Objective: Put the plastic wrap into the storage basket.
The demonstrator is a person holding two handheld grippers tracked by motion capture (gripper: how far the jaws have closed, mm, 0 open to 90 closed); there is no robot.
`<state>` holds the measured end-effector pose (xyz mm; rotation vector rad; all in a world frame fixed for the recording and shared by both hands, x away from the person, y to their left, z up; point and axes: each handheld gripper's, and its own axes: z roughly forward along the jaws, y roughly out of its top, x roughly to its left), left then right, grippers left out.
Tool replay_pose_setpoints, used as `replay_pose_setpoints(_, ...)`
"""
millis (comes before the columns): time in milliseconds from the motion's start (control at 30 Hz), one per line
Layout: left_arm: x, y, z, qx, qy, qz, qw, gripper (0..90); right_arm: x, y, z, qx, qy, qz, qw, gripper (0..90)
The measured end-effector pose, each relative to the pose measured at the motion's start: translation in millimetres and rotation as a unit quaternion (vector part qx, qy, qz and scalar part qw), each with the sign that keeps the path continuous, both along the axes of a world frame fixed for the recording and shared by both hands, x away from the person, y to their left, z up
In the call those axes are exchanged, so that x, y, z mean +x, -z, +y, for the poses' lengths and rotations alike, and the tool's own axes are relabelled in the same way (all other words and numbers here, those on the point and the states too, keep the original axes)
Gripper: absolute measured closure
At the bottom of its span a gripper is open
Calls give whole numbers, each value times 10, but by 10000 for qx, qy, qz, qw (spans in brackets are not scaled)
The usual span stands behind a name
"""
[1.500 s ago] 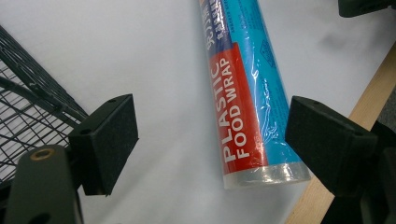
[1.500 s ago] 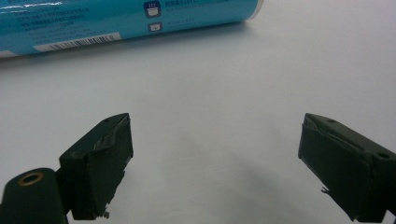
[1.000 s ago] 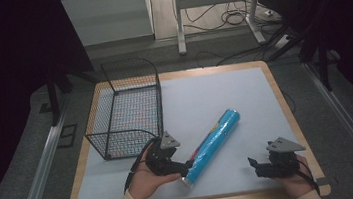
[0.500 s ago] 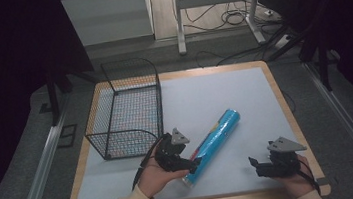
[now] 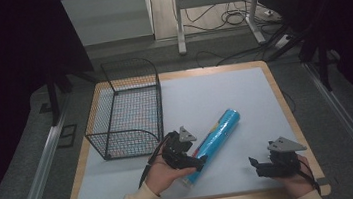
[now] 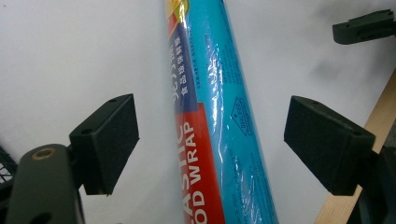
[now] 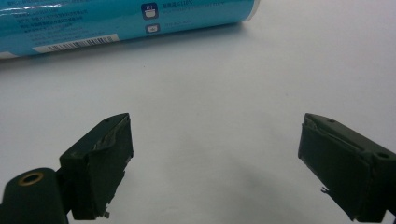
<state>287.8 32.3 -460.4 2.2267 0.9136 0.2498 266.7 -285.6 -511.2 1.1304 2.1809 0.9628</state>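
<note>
Low in the middle of the high view, the left gripper [image 5: 199, 160] sits over the near end of the roll of plastic food wrap [image 5: 213, 144], a long blue tube lying flat on the pale table sheet [image 5: 224, 94]. Its long axis runs on a diagonal, from lower centre of that frame up toward the right, with the far end pointing at the upper right and the near end by the person's left hand [image 5: 165, 176]. From the left gripper view the roll [image 6: 219, 116] runs up the middle of the picture, and the two black pads [image 6: 105, 142] stand either side of it with bare sheet showing on both sides, so the jaws straddle the tube across its width and press on nothing; they have just been closing a little but remain wide apart, the roll lying between them untouched. That crosswise straddle is what a grasp would turn on, I judge: the pads face the tube's round sides, not its ends. The right gripper [image 5: 265, 165] rests at the lower right of the high view, well apart from the roll, and in its own view the jaws gape wide over bare sheet with the roll [image 7: 126, 21] lying across the top edge. The wire basket [image 5: 128, 110] stands at the left, just beyond the left hand.
</note>
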Motion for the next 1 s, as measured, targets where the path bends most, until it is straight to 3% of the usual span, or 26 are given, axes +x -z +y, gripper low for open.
replay_pose_setpoints(500, 99, -12, -154, 50, 12, 122, 9999, 173, 3, 1, -1, -2, 2, 7, 10000, 104)
replay_pose_setpoints(1000, 261, 18, -431, 358, 97, 184, 9991, 174, -1, 1, -2, -12, -19, 3, 10000, 104)
